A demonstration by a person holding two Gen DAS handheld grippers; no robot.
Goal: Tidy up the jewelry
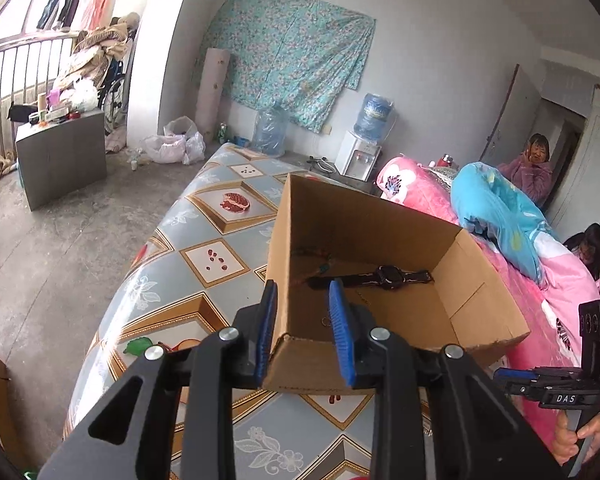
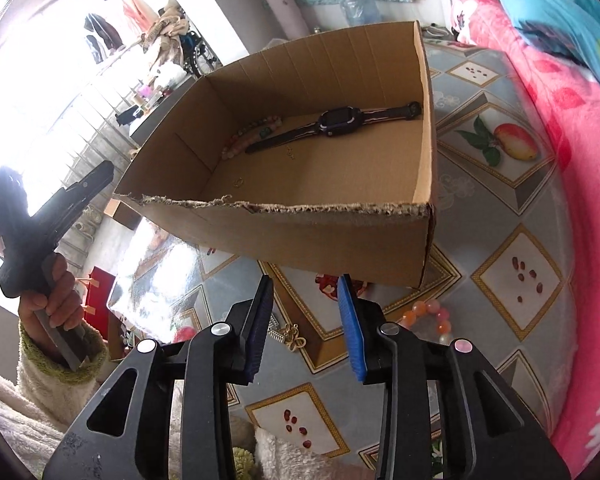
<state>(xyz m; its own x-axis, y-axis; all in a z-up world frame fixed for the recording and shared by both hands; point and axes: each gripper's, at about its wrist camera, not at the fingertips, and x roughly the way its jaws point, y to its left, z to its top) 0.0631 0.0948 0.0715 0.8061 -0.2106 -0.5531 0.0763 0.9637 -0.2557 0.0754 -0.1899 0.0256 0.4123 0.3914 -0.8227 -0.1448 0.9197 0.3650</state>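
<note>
An open cardboard box (image 1: 364, 220) (image 2: 300, 236) sits on the patterned table. Inside lie a black watch (image 1: 388, 276) (image 2: 336, 122), a bead bracelet (image 2: 252, 134) and a small ring (image 2: 239, 181). My left gripper (image 1: 304, 292) is open and straddles the box's near left corner, one finger outside and one inside the wall. My right gripper (image 2: 306, 284) is open and empty, just short of the box's near wall. On the table near it lie an orange-pink bead bracelet (image 2: 428, 316) and a gold pendant (image 2: 294, 336).
The table (image 1: 204, 264) has a glossy fruit-print cover. Pink and blue bedding (image 1: 500, 216) borders its far side. Two people sit at the right. The left hand-held gripper shows in the right wrist view (image 2: 40, 216). A grey cabinet (image 1: 60, 152) stands on the floor.
</note>
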